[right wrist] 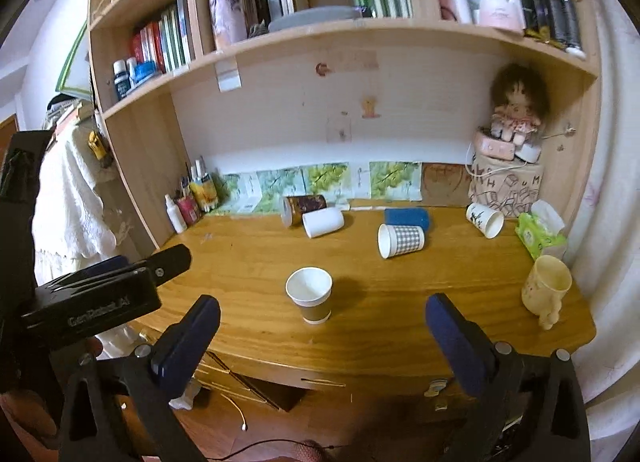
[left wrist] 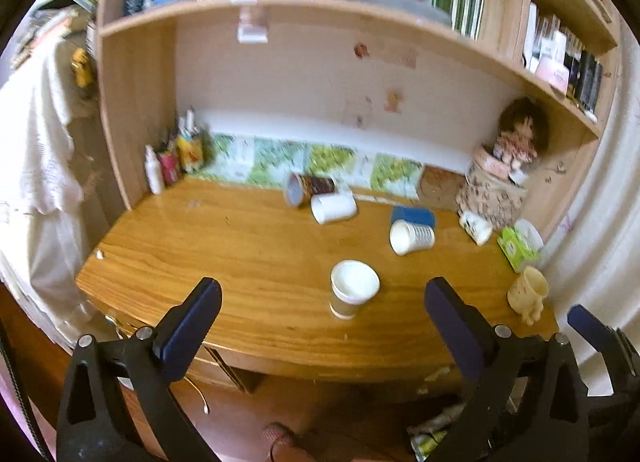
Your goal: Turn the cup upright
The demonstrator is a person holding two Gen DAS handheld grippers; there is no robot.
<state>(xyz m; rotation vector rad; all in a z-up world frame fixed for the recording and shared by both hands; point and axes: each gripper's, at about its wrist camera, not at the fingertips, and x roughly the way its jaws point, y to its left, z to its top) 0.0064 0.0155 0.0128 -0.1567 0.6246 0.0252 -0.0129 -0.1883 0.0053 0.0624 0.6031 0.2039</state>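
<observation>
Right wrist: one upright cup (right wrist: 309,294), five cups (right wrist: 400,241) lying, both grippers (right wrist: 322,336) released.

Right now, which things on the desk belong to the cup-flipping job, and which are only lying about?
Belonging to the job:
- brown-sleeved paper cup, already upright
- white cup, on its side
- checked cup, on its side
- dark printed cup, on its side
- white cup with drawing, tipped over
- left tongs and right tongs, both open

Only lying about:
- tissue pack
- doll
- cream mug
- blue case
</observation>
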